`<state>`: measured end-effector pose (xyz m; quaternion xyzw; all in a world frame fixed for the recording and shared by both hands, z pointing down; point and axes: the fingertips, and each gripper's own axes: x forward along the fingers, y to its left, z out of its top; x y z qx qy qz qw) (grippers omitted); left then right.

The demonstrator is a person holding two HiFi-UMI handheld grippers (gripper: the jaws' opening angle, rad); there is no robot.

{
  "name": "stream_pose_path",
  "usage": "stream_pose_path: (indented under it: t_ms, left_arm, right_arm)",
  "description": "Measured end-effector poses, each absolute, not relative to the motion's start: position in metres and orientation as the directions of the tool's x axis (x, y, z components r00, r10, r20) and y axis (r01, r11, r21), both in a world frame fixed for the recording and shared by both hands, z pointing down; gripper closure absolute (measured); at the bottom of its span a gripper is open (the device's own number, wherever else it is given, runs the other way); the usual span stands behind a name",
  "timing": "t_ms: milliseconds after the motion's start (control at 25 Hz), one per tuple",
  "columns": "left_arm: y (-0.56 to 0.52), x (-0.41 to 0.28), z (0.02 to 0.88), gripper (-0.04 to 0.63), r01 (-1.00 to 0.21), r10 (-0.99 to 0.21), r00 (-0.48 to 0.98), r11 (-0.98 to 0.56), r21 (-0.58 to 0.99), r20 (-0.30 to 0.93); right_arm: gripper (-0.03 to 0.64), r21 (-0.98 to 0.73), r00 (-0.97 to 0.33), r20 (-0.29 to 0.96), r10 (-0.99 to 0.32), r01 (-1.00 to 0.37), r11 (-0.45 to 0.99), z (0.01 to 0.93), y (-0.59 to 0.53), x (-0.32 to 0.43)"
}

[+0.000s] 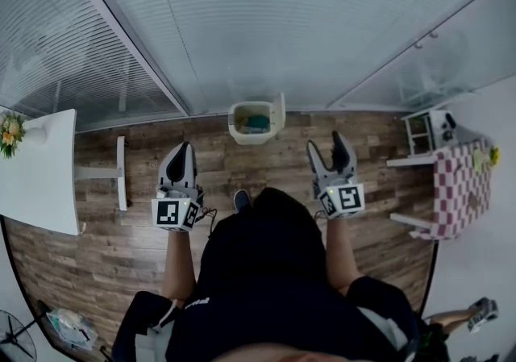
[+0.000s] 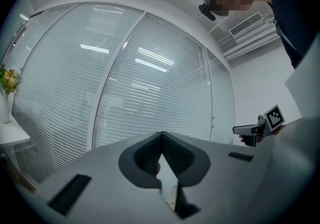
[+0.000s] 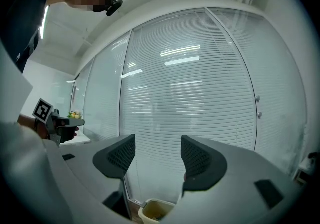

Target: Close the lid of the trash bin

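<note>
Trash bin (image 1: 251,136) lid (image 1: 280,112) open ahead; left gripper (image 1: 185,147) jaws pressed together, right gripper (image 1: 325,143) jaws spread.

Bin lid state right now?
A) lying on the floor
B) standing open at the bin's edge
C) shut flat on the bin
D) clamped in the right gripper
B: the lid stands upright at the right edge of the trash bin, whose inside is exposed, and both the left gripper and the right gripper are apart from it, holding nothing.
</note>
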<state>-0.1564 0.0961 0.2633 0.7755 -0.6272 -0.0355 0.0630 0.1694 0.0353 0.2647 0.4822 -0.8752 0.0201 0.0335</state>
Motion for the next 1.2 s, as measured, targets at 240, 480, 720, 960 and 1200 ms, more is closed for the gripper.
stream_pose_path:
  t_ms: [240, 480, 720, 960, 1200]
  left_arm:
    - [0.092, -0.153, 0.272, 0.589, -0.964, -0.971, 0.238, -0.231, 0.132, 0.036]
    - [0.076, -0.151, 0.272, 0.589, -0.962, -0.970, 0.243, -0.236, 0.137, 0.033]
    - [0.070, -0.146, 0.274, 0.589, -0.967, -0.971, 0.236, -0.231, 0.105, 0.041]
    - [0.060, -0.146, 0.287, 0.589, -0.971, -0.973, 0.221, -0.213, 0.110, 0.070]
    - [0.041, -0.143, 0.284, 0.589, -0.985, -0.987, 0.158, -0.156, 0.068, 0.027]
  right_arm:
    - [0.352, 0.008, -0.519, 0.111, -0.848, -0.852, 0.523, 0.273, 0.036, 0.171]
    - [0.352, 0.006, -0.527, 0.127, -0.841, -0.847, 0.532, 0.281, 0.025, 0.167]
    - [0.353, 0.001, -0.560, 0.164, -0.812, -0.823, 0.567, 0.297, 0.010, 0.160]
    - [0.352, 0.017, -0.585, 0.228, -0.778, -0.797, 0.604, 0.325, -0.007, 0.147]
    - [0.352, -0.029, -0.607, 0.269, -0.748, -0.781, 0.623, 0.358, -0.028, 0.147]
